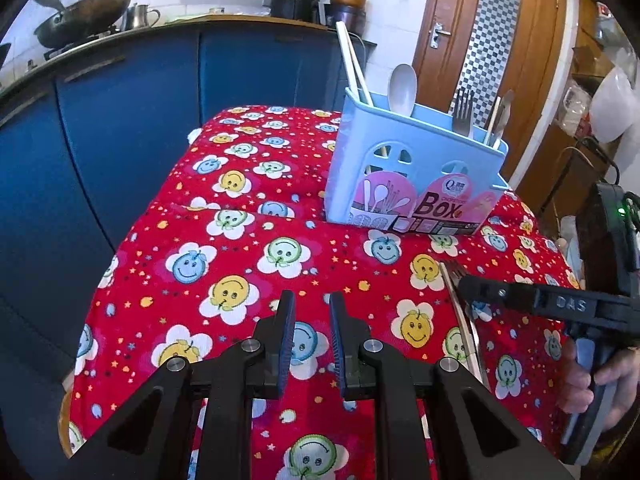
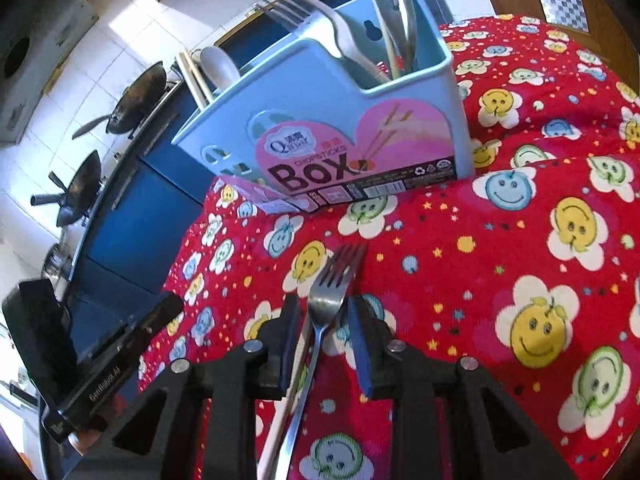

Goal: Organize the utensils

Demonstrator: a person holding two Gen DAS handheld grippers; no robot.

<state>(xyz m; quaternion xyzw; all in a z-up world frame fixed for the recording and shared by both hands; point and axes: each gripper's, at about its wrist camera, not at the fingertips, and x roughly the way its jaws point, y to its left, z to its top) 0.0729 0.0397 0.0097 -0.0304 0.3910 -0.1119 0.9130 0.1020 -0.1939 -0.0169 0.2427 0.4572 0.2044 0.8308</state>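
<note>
Low in the right wrist frame, the right gripper (image 2: 324, 316) straddled a fork (image 2: 320, 312) on the tablecloth (image 2: 500, 240), jaws apart, unclosed. Left gripper (image 1: 311, 316) hovered part-open, empty. Pickup looked underway: close, lift, drop into the blue holder (image 2: 320, 120) at upper centre.

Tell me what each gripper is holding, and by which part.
Left gripper: nothing. Right gripper: open around the neck of the silver metal fork, not clamped yet.
</note>
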